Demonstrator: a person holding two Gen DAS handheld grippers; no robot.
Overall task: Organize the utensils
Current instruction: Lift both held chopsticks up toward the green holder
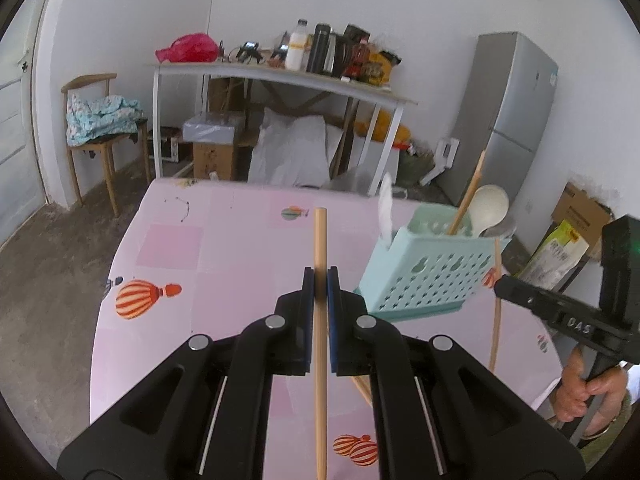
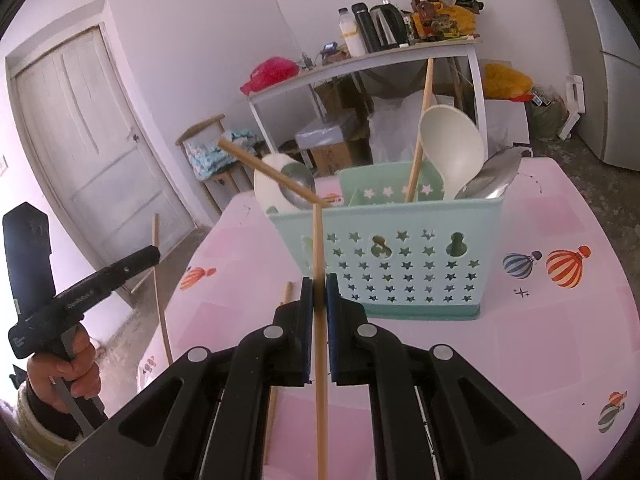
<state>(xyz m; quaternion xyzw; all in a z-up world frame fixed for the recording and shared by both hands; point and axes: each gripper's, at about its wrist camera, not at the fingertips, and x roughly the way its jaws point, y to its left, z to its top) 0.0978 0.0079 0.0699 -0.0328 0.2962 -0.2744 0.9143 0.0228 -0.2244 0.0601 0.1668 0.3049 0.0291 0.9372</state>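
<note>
Left wrist: both tongs (image 1: pixel 320 280) (image 2: pixel 320 286) clamp chopsticks (image 1: pixel 320 240) (image 2: pixel 319 240).

We are looking into a lived-in room of a home, probably a kitchen or dining corner. A silver fridge (image 1: pixel 508 120) stands against the white wall, and a shelf (image 1: pixel 280 76) carries a kettle (image 2: pixel 386 26), a flask (image 1: pixel 320 48) and a bottle (image 1: pixel 297 46). A wooden chair (image 1: pixel 90 132) holds bundled cloth beside a panelled door (image 2: pixel 88 152), and the table (image 1: pixel 224 248) wears a pink balloon-print cover.
</note>
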